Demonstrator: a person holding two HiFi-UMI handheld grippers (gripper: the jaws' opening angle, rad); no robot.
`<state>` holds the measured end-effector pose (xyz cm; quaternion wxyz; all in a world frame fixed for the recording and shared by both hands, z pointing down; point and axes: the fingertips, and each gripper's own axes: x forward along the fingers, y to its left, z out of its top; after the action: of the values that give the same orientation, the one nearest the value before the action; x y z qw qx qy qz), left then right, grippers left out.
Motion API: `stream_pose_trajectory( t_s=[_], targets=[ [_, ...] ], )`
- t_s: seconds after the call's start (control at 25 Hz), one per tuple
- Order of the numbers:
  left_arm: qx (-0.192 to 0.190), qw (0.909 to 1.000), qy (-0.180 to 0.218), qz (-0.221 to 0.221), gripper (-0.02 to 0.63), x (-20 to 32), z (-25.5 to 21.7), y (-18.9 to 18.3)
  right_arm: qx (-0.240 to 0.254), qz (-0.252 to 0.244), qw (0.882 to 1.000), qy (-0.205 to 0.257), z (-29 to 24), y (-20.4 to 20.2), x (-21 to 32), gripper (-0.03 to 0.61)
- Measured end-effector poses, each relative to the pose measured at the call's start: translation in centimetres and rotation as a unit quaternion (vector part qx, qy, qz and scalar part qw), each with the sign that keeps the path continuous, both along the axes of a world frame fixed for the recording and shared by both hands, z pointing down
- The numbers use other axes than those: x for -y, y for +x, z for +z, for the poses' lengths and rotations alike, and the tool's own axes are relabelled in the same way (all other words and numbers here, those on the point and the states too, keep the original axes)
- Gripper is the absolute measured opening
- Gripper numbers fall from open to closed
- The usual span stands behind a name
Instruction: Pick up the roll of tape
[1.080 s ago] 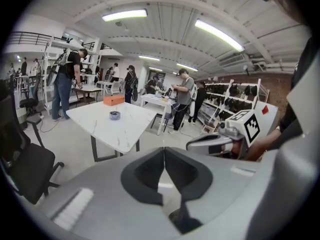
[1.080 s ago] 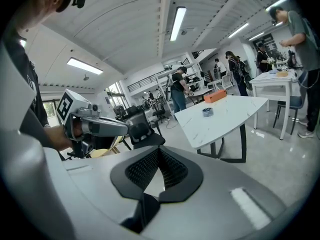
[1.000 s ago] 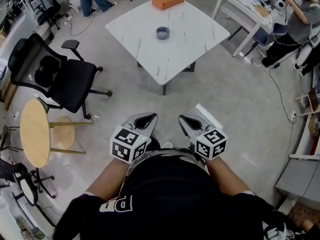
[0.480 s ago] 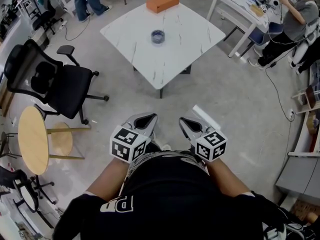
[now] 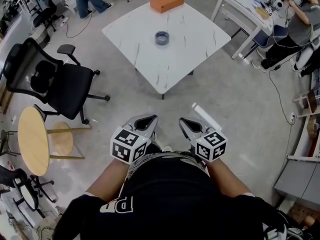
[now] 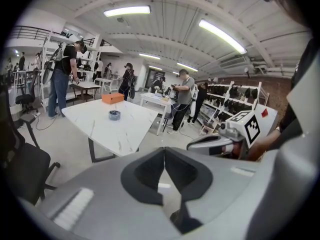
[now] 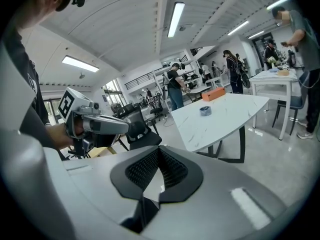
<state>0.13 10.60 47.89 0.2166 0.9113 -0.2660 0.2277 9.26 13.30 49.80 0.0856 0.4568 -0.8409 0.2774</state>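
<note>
The roll of tape (image 5: 161, 37), a small dark grey ring, lies flat near the middle of a white marble-look table (image 5: 150, 64) far ahead of me. It also shows small in the left gripper view as the tape (image 6: 114, 115) and in the right gripper view as the tape (image 7: 205, 111). My left gripper (image 5: 145, 119) and right gripper (image 5: 186, 120) are held close to my body over the floor, side by side, well short of the table. Both are shut with nothing between the jaws.
An orange box (image 5: 167, 0) sits at the table's far edge. A black office chair (image 5: 50, 81) and a round wooden stool (image 5: 34, 136) stand to the left. A second white table (image 5: 247, 4) with a seated person (image 5: 297, 19) is at the right. Cables cross the floor.
The white table and tape have shifted slightly in the head view as the camera moved. Both grippers keep the same place and stay shut.
</note>
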Motion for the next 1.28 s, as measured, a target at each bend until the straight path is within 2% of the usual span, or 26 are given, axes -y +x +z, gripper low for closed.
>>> stream_pose_trajectory(
  t_s=[0.6, 1.28],
  targets=[
    [0.003, 1.0000, -0.002, 0.000, 0.060, 11.4, -0.3, -0.9, -0.004, 0.002, 1.000, -0.010, -0.3, -0.8, 11.5, -0.002],
    [-0.012, 0.9988, 0.021, 0.042, 0.060, 25.3, -2.2, -2.2, -0.024, 0.038, 0.999, 0.011, -2.5, -2.5, 25.0, -0.002]
  ],
)
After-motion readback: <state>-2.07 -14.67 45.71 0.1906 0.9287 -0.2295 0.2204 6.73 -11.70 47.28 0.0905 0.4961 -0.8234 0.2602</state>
